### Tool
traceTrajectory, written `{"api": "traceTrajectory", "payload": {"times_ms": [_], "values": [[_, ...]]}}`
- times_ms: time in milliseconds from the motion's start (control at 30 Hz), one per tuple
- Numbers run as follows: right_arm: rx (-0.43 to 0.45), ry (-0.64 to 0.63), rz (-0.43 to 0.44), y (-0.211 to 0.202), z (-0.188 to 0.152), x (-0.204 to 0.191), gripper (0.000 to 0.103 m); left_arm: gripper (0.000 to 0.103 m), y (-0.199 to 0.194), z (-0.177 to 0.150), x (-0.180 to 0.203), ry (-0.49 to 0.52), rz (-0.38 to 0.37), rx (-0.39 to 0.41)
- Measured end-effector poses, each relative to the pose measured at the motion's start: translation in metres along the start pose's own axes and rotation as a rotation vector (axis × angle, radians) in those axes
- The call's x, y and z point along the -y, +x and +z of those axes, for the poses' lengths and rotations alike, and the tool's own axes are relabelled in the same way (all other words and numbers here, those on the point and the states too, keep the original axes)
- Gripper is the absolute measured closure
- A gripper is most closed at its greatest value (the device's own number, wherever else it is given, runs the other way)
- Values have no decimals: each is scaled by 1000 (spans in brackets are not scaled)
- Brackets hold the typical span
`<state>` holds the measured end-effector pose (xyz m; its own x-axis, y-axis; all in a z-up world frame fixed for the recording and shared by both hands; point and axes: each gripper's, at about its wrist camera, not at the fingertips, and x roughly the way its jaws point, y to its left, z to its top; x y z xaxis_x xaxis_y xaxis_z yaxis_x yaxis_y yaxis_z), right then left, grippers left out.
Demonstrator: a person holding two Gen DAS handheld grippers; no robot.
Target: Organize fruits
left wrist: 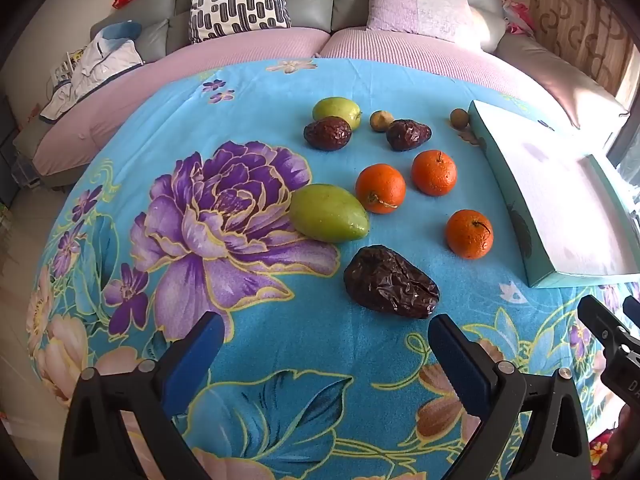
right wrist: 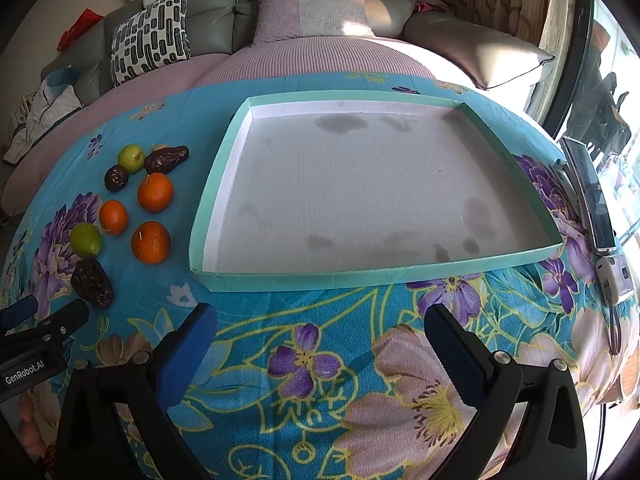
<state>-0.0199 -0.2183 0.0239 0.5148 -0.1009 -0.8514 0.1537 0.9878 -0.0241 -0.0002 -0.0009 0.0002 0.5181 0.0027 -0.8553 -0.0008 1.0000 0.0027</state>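
The left gripper (left wrist: 326,346) gapes empty at lower centre, the nearest dried date (left wrist: 391,282) just above it. Straddle its narrow width, squeeze gently. The right gripper (right wrist: 320,338), likewise spread, faces the empty tray (right wrist: 400,278).

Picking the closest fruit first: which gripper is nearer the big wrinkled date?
Left. The left gripper sits open just short of the date; the right gripper is off to its right, facing the tray.

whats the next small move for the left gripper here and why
Probably ease the open left gripper forward to straddle the nearest dried date: it lies just ahead of the fingers, and the tray holds no fruit yet.
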Motion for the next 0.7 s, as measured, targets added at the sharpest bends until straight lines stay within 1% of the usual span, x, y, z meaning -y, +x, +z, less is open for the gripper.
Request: {"api": "traceTrajectory", "payload": {"times_ms": [700], "values": [[-1, 0, 1, 2, 0, -1, 0, 0, 0, -1, 1, -4, 1, -1]]}}
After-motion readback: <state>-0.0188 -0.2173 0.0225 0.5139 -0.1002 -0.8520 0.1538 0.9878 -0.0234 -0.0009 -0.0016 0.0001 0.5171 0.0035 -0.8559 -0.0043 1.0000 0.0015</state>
